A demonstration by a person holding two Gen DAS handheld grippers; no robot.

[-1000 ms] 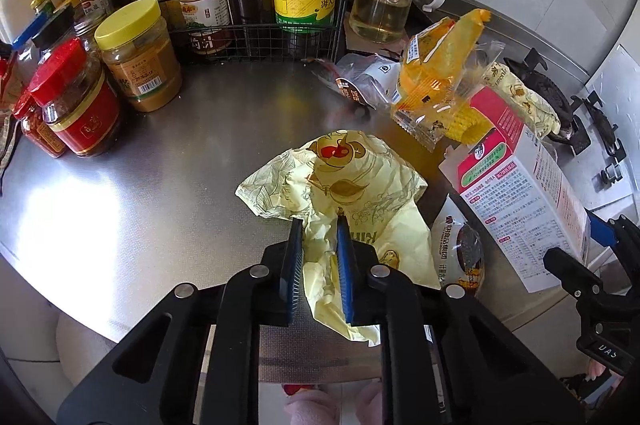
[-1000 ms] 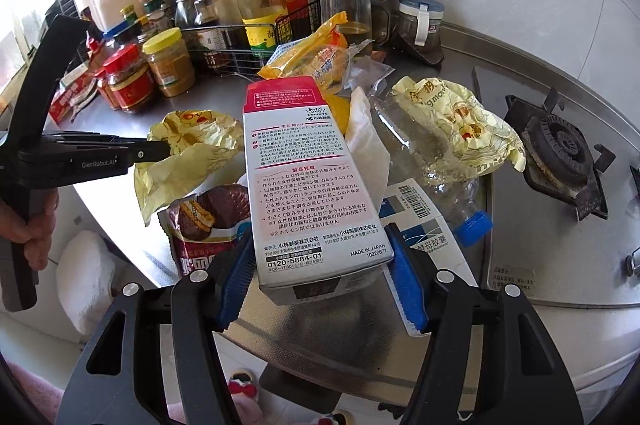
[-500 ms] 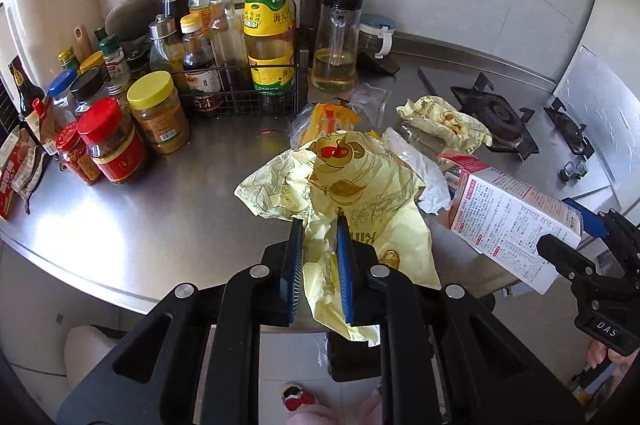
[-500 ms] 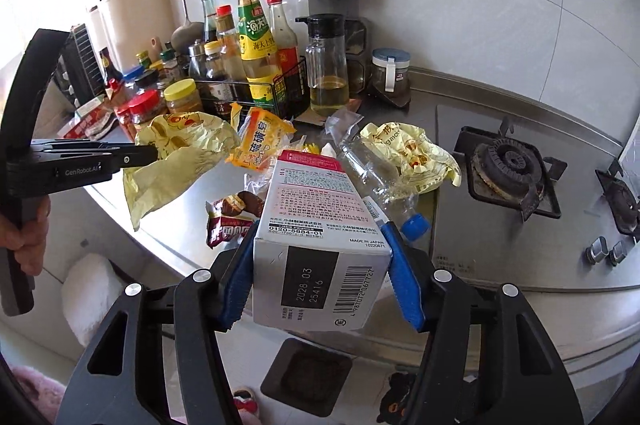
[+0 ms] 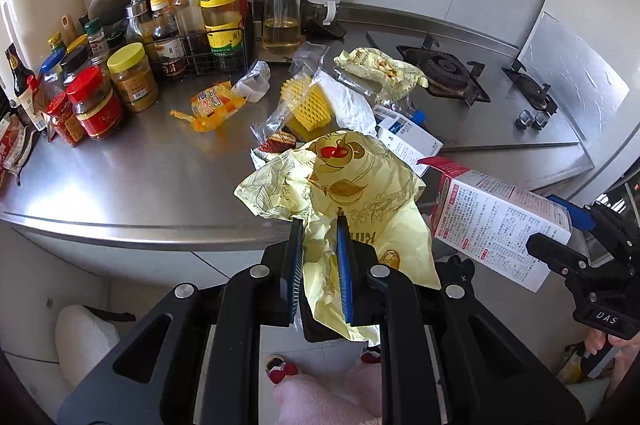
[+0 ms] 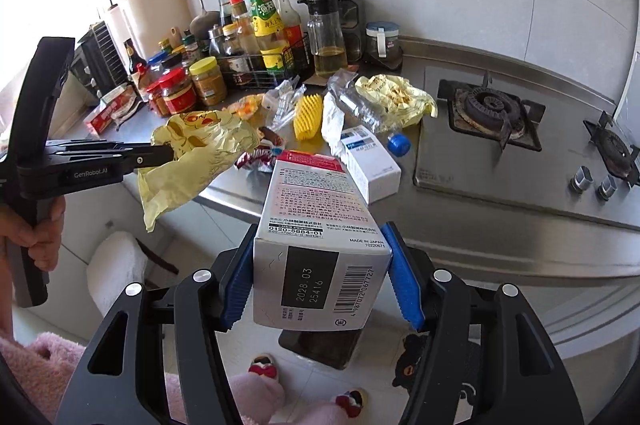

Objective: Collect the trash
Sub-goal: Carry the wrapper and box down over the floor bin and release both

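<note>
Left tongs (image 5: 319,257) pinching yellow wrapper (image 5: 352,193), right tongs (image 6: 320,277) clamping carton (image 6: 320,225)

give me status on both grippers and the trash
Left gripper shut on yellow wrapper. Right gripper shut on box. Both off the counter; more trash there.

The white carton (image 6: 320,225) with a red top, nearest in the right wrist view, reads "MADE IN JAPAN", "0120-5884-01" and "10220671", and its end panel shows "2028.03", "25416" and a barcode. The left gripper (image 6: 170,153), at the left of that view, bears "GenRobot.AI" on its black body. In the left wrist view, the right gripper (image 5: 576,225) at the far right carries "DAS".
</note>
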